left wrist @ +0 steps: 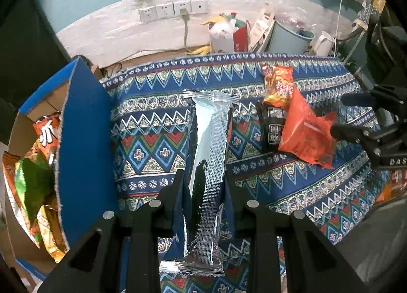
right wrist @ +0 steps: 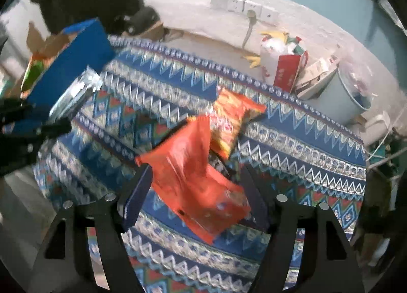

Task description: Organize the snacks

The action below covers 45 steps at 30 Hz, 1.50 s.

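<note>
The left gripper point(left wrist: 203, 186) was clamped on a long silver packet point(left wrist: 209, 165), its long axis running straight ahead over the patterned cloth point(left wrist: 157, 125). A blue-sided box point(left wrist: 81, 140) of snacks stood close to its left. The right gripper point(right wrist: 195, 178) straddled an orange packet point(right wrist: 193, 173), jaws spread; contact was unclear.

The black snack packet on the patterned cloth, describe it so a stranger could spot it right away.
Start at the patterned cloth covering the table, then look to the right of the long silver packet. The black packet lies there, partly tucked under a plain orange-red packet. It is the only dark wrapper, with small white print.
</note>
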Tool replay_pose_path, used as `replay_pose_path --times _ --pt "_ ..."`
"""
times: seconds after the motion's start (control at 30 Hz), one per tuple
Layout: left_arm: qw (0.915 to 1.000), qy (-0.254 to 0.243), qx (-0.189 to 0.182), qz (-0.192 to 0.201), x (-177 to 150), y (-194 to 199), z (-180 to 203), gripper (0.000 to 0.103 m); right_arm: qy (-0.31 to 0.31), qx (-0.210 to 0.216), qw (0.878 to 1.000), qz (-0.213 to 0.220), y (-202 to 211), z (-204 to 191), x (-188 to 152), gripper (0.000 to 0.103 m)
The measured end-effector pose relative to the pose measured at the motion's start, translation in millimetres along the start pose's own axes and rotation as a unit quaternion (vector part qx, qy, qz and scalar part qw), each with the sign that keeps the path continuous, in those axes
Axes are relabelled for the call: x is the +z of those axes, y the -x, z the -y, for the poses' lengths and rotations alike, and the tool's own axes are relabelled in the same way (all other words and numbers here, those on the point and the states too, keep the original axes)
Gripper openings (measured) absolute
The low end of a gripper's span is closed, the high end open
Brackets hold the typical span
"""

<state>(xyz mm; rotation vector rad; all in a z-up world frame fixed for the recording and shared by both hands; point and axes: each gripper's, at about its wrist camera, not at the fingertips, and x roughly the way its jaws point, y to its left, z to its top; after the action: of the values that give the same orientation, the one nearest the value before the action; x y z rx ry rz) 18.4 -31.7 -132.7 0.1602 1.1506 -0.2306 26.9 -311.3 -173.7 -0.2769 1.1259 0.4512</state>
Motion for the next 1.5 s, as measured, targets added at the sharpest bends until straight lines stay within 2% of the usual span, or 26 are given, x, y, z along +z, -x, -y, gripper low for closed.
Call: replay_pose_path --times 0.2,0.37,0.73,0.93,1.07,1.13,1.2,1.23,1.27,1.37,1.5 --pt "0.9998 -0.012 0.000 -0.018 -3.1 -19.0 11.2 0.029 0.066 -0.011 0.997 -0.046 -29.3 -9.3 -15.0 0.071" --pt "0.9991 -0.019 -0.002 -0.038 -6.9 -33.7 16.0 0.029 0.106 -0.031 0.992 -0.060 -51.5 -14.9 -20.0 0.072" --pt "0.9981 -0.013 0.002 -0.059 -10.3 -49.8 12.6 0.029 0.126 -0.023 0.990 -0.053 -71.3 -18.4 -8.0 0.075" --pt "0.9976 -0.007 0.001 -0.069 -11.3 -55.1 8.1 0.029 0.162 -0.056 0.983 -0.070 -94.8 -25.5 -10.6 0.075" --pt "0.9978 -0.003 0.000 -0.066 -8.8 -54.5 6.8 0.029 0.138 -0.028 0.987 -0.071 -93.9 -17.9 -6.1 0.074" --pt "0.9979 -0.001 -0.001 -0.065 -7.5 -53.5 5.3 0.029 0.124 -0.013 0.990 -0.073 -89.6 -13.1 -4.2 0.068" --pt "0.9980 0.001 -0.001 -0.063 -6.4 -52.6 4.0 0.029 0.108 0.004 0.991 -0.076 -85.1 -9.2 -3.8 0.056" --pt "0.9980 0.002 -0.002 -0.063 -5.3 -52.7 4.7 0.029 0.102 0.008 0.992 -0.078 -83.9 -8.0 -4.2 0.054" --pt "0.9980 0.002 -0.003 -0.063 -5.5 -51.7 3.4 0.029 0.094 0.017 0.992 -0.079 -81.8 -6.0 -4.9 0.047" --pt "0.9982 0.003 -0.005 -0.060 -4.4 -48.7 3.2 0.029 0.078 0.028 0.994 -0.078 -76.8 -4.3 -6.8 0.036" --pt "0.9990 0.001 -0.007 -0.044 -4.1 -35.4 2.4 0.029 0.051 0.025 0.997 -0.059 -63.1 -2.8 -7.8 0.032"
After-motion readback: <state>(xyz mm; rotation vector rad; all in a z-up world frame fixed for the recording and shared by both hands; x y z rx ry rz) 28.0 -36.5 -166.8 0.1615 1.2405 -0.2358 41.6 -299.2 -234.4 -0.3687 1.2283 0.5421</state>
